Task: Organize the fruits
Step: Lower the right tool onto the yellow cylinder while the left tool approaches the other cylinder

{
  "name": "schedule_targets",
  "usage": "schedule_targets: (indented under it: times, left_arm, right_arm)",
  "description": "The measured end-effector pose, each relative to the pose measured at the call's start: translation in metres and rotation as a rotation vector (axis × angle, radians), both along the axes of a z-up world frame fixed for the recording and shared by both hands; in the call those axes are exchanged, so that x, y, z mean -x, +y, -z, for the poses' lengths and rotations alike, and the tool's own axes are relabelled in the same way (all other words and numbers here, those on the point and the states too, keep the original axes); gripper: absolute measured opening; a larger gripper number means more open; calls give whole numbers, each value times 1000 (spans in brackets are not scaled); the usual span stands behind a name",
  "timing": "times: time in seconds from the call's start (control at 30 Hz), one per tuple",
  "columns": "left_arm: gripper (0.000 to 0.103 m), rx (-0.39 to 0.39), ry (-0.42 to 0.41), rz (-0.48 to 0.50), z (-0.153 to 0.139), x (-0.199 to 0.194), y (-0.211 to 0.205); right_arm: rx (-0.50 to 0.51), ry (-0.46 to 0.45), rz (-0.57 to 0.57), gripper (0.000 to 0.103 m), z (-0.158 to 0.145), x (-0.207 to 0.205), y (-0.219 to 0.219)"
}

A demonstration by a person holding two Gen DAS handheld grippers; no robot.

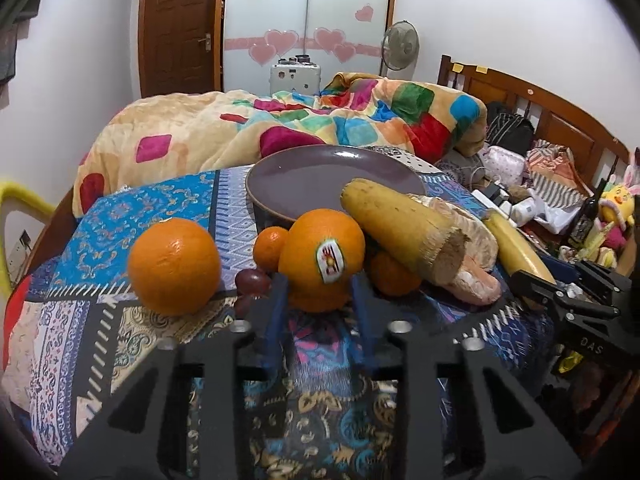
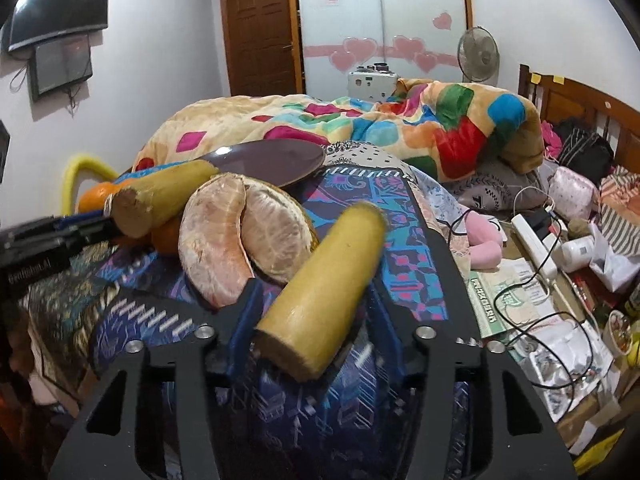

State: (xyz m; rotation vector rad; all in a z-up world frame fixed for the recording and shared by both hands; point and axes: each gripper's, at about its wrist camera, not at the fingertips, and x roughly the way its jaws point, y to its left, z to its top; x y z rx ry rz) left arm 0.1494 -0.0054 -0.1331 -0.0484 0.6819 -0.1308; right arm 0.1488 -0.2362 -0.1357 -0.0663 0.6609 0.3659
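R gripper (image 2: 316, 304) clamps yellow stalk (image 2: 324, 292), long axis pointing up-right.

Both cameras sit low and close over the cloth (image 1: 168, 216), facing 12 o'clock toward the bed (image 2: 320, 120). The left view lies at 9 o'clock of the right; both share the plate (image 1: 320, 176), cut stalk (image 2: 160, 196) and wardrobe (image 1: 304, 8).

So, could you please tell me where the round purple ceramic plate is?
In the left wrist view, the purple plate sits centre-back on the patterned cloth, directly behind the stickered orange.
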Motion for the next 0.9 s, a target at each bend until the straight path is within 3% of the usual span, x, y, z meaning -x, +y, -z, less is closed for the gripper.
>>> schedule_targets:
  times: [0.03, 0.2, 0.27, 0.37, 0.5, 0.6, 0.7, 0.9]
  left_arm:
    - [13, 6, 9, 5, -1, 1, 1]
    - [14, 0, 33, -2, 0, 4, 5]
    - [34, 3, 39, -4, -1, 5, 5]
    - [49, 8, 15, -5, -7, 9, 6]
    - [49, 20, -2, 8, -21, 12, 3]
    - [52, 20, -8, 24, -34, 6, -4]
    - [57, 4, -10, 27, -46, -6, -11]
    - [60, -10, 77, 58, -49, -43, -25]
  right_arm:
    - [3, 4, -4, 42, -1, 2, -2]
    - [-9, 36, -7, 35, -4, 4, -20]
    - [-3, 42, -3, 35, -6, 4, -24]
    - [0, 46, -7, 35, -9, 3, -25]
    - [6, 39, -20, 37, -12, 2, -23]
    - [12, 24, -21, 47, -13, 0, -21]
    - [15, 25, -29, 47, -13, -5, -19]
    - [30, 71, -59, 47, -7, -22, -17]
